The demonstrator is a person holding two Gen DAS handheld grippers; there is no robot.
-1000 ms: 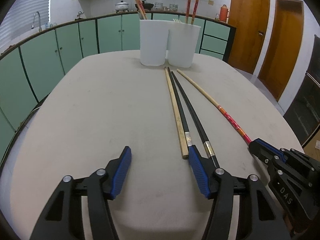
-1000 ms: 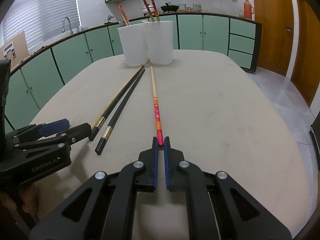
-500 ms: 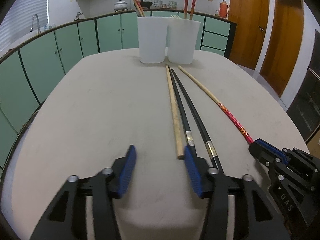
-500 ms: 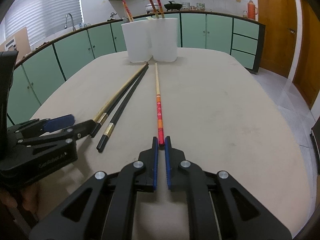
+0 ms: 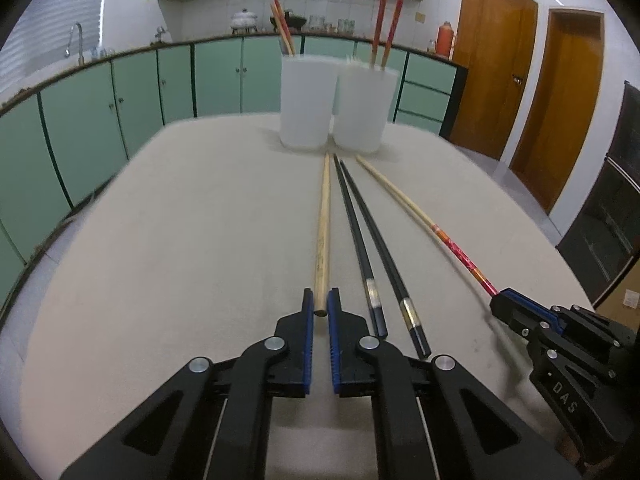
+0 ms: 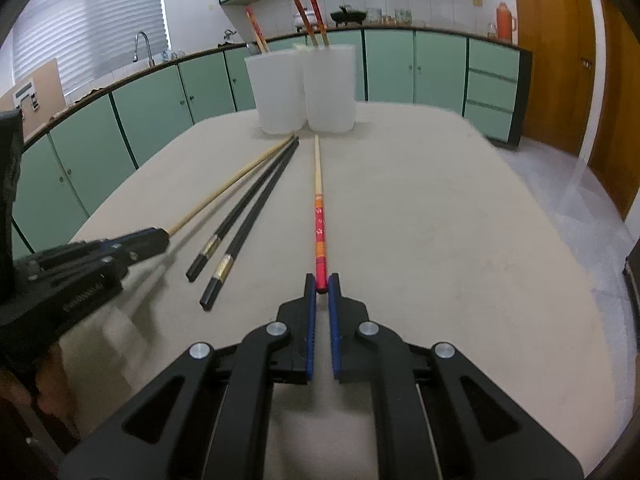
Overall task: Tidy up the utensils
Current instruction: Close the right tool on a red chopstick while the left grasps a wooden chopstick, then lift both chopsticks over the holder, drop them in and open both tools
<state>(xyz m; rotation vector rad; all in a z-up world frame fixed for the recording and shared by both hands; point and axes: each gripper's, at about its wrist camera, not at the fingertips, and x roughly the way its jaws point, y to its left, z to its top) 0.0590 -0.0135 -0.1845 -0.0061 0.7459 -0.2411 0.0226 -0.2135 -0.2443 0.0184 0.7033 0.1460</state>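
My left tongs (image 5: 320, 309) are closed on the near end of the plain wooden chopstick (image 5: 323, 232), its blunt tip sitting between the blue pads. My right tongs (image 6: 321, 289) are clamped on the red end of the red-handled chopstick (image 6: 319, 216), which runs straight ahead of me along the counter (image 6: 420, 220) toward the cups.

Between those two sticks lie two black chopsticks (image 5: 372, 248) with metal bands near their thick ends, side by side and converging toward the far tips. All four sticks fan out from a spot just in front of the two white cups (image 5: 334, 106), which stand touching each other at the far side of the counter. The left cup holds chopsticks leaning left, and the right cup holds two red ones standing nearly upright.

From the left camera I see the right tongs (image 5: 505, 300) at the lower right, gripping the red stick's end. From the right camera the left tongs (image 6: 154, 239) show blurred at the left edge, at the end of the wooden chopstick.

Green cabinets (image 5: 100, 108) wrap around the room behind the counter, with wooden doors (image 5: 532, 92) off to the right.
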